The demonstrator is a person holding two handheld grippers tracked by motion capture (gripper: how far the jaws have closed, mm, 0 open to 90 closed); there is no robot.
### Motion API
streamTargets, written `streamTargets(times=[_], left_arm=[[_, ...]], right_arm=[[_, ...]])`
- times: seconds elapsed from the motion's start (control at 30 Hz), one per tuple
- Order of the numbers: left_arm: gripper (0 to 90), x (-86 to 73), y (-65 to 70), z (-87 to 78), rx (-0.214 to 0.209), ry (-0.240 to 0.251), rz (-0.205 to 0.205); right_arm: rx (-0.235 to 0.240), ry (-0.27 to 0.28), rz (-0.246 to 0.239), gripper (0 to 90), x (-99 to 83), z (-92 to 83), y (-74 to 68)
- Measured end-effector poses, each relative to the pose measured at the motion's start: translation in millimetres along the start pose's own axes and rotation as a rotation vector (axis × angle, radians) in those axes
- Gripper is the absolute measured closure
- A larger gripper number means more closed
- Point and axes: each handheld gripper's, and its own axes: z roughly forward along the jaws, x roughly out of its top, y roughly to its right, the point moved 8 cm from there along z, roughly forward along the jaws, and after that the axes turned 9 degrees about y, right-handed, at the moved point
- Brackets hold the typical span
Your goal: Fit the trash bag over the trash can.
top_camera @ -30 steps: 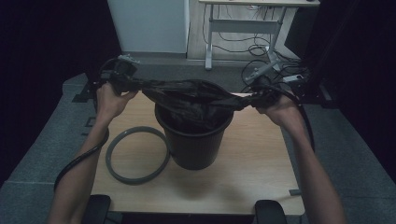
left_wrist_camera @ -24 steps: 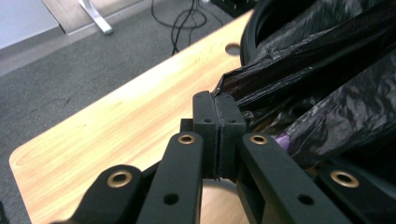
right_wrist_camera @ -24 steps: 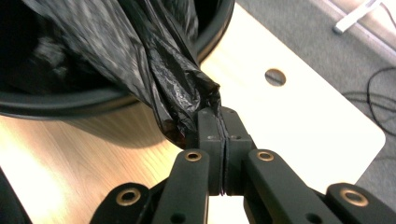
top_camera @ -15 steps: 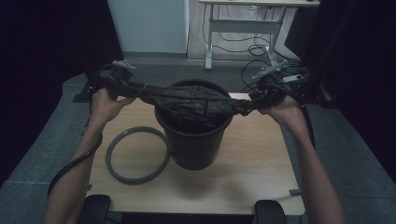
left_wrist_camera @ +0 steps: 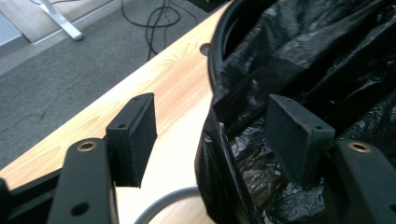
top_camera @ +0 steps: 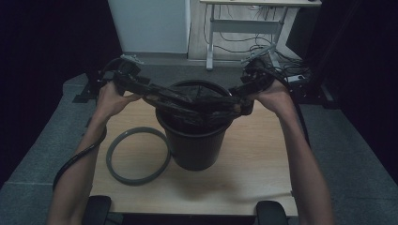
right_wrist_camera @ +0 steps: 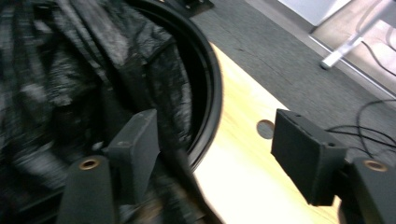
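Since the earlier frames both sets of fingers have been opening, and the stretched black bag [top_camera: 197, 101] has sagged lower across the mouth of the bin [top_camera: 195, 140]. From my seat I see the left gripper [top_camera: 141, 86] at the left rim and the right gripper [top_camera: 241, 91] at the right rim, each with its fingers now standing well apart.

In the left gripper view the bag's edge passes between the fingers [left_wrist_camera: 133, 135], close against the right one, and I see a clear gap at the left pad, so nothing is pinched. In the right gripper view the picture is blurred; the bin's rim and a fold of bag lie between the fingers [right_wrist_camera: 306, 156], with bare desk beside the right one, and I judge no grip there, though I cannot be sure the left pad is off the film.

I count one bin, one bag, one grey ring [top_camera: 137, 156] and two grippers. The bin stands upright at the middle of the desk [top_camera: 263, 173], the bag lying in it and over its rim. The ring lies flat on the desk at the near left, just beside the bin's base.

Bare wood is open to the right and near side of the bin; the desk's left edge runs close past the ring.
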Motion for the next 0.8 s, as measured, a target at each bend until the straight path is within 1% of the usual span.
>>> streamTargets(times=[0.07, 0.1, 0.17, 0.23, 0.3, 0.33, 0.37, 0.43, 0.47, 0.5, 0.53, 0.57, 0.6, 0.63, 0.7, 0.8], left_arm=[[32.3, -2.8, 1.7, 2.4, -0.008, -0.01, 0.009], [31.4, -4.6, 2.9, 3.0, -0.018, -0.012, 0.013], [30.2, -8.3, 3.4, 2.5, -0.028, -0.017, 0.019], [30.5, -11.6, 4.0, 1.4, -0.041, -0.016, 0.023], [33.4, -14.3, 4.1, 1.2, -0.042, -0.021, 0.027], [36.9, -15.4, 4.2, 1.4, -0.04, -0.026, 0.033], [42.2, -16.2, 3.9, 1.4, -0.033, -0.03, 0.036], [53.2, -16.7, 2.6, 1.3, -0.016, -0.031, 0.043], [58.8, -16.4, 2.1, 1.2, -0.013, -0.024, 0.039], [63.9, -16.1, 1.5, 0.7, -0.012, -0.02, 0.033], [68.8, -15.7, 0.7, 0.2, -0.008, -0.016, 0.032], [72.3, -14.9, -0.4, -0.6, 0.0, -0.012, 0.032], [75.7, -13.6, -1.5, -1.8, 0.01, -0.001, 0.028], [78.1, -12.0, -2.8, -3.3, 0.022, 0.012, 0.022], [81.0, -9.2, -6.4, -5.9, 0.051, 0.029, 0.013], [82.3, -6.1, -13.8, -7.3, 0.093, 0.043, -0.006]], right_arm=[[-0.013, -0.012, 0.007, 29.3, -0.4, 7.1, 3.5], [-0.005, -0.015, 0.008, 28.3, -1.7, 10.5, 3.9], [0.031, -0.029, 0.009, 27.5, -7.0, 15.9, 1.1], [0.066, -0.04, 0.002, 27.4, -13.8, 18.9, -4.8], [0.087, -0.068, -0.014, 28.5, -21.9, 19.3, -11.0], [0.096, -0.083, -0.025, 30.5, -25.8, 19.2, -14.2], [0.101, -0.098, -0.04, 33.9, -29.6, 18.8, -16.6], [0.107, -0.136, -0.069, 45.5, -36.8, 16.6, -20.7], [0.114, -0.138, -0.072, 52.3, -38.6, 15.3, -22.9], [0.127, -0.131, -0.071, 62.0, -38.6, 13.0, -25.4], [0.121, -0.119, -0.08, 69.5, -37.4, 10.7, -26.7], [0.098, -0.113, -0.086, 74.7, -35.9, 8.4, -26.4], [0.076, -0.111, -0.092, 78.3, -34.7, 6.5, -25.0], [0.059, -0.101, -0.088, 80.8, -32.9, 4.9, -23.0], [0.015, -0.072, -0.069, 83.1, -28.8, 2.8, -15.2], [-0.04, -0.05, -0.044, 83.3, -26.1, 5.0, -2.3]])
